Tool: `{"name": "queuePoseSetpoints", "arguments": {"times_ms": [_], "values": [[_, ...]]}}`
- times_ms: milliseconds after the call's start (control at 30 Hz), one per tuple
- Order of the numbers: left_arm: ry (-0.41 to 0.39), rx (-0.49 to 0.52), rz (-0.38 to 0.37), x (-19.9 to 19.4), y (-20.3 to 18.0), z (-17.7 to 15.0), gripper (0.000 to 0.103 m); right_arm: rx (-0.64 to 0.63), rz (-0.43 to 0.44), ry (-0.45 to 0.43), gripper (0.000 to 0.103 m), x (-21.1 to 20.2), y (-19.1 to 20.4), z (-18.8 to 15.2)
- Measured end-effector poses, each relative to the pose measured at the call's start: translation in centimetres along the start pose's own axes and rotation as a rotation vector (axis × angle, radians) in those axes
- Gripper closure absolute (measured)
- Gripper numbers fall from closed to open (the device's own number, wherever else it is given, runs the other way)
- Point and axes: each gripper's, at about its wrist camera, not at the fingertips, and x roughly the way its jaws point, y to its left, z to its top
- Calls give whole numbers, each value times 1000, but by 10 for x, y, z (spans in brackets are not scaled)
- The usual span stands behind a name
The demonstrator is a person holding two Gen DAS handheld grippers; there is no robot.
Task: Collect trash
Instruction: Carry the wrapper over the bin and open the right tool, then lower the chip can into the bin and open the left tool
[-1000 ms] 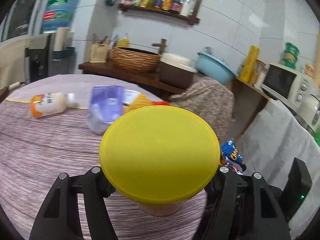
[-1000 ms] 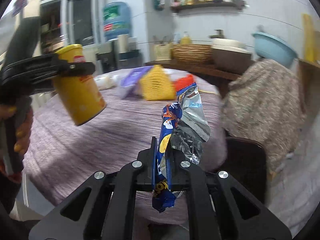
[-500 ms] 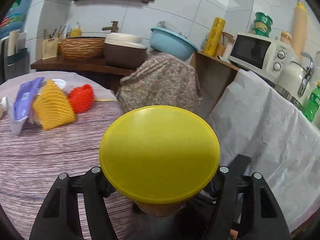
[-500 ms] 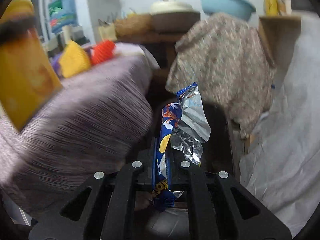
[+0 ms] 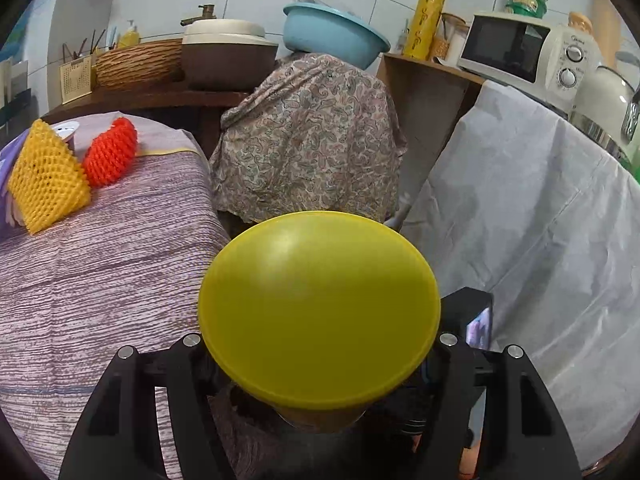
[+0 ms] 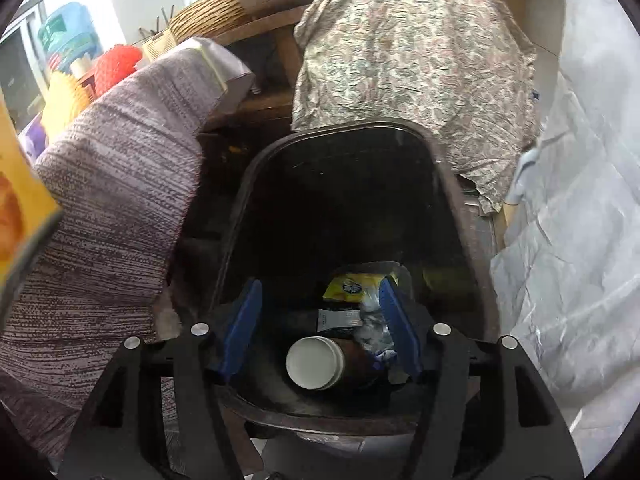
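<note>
The right gripper (image 6: 320, 332) has just been opening its jaws; its 2 blue pads stand apart with nothing between them. The blue foil snack wrapper pinched there half a second ago is gone, presumably dropped into the dark plastic trash bin (image 6: 440, 152) directly below, where a white-lidded cup (image 6: 315, 362) and a yellow packet (image 6: 352, 286) lie. The left gripper (image 5: 320, 354) clamps the yellow-lidded snack canister (image 5: 319, 306) near the bin, likely the next piece to drop. A yellow foam net (image 5: 44, 178) and a red foam net (image 5: 110, 152) wait on the striped tablecloth (image 5: 100, 280).

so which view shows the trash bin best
The right wrist view: the dark trash bin fills the centre, its open mouth and the litter inside visible below the open right tongs. The left wrist view shows none of it; the yellow-lidded can blocks that area.
</note>
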Motion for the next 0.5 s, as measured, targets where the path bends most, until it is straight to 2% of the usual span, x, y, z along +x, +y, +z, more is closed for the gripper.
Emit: {"name": "queuePoseSetpoints", "arguments": {"times_ms": [67, 200, 400, 500], "values": [[8, 7, -4, 6, -3, 0, 38, 7, -28, -21, 41, -11, -6, 0], [37, 15, -3, 24, -7, -3, 38, 19, -90, -70, 34, -34, -19, 2], [120, 13, -13, 62, -11, -15, 38, 13, -266, -100, 33, -60, -41, -4], [175, 32, -19, 88, -15, -20, 38, 30, -293, -115, 32, -74, -50, -10]]}}
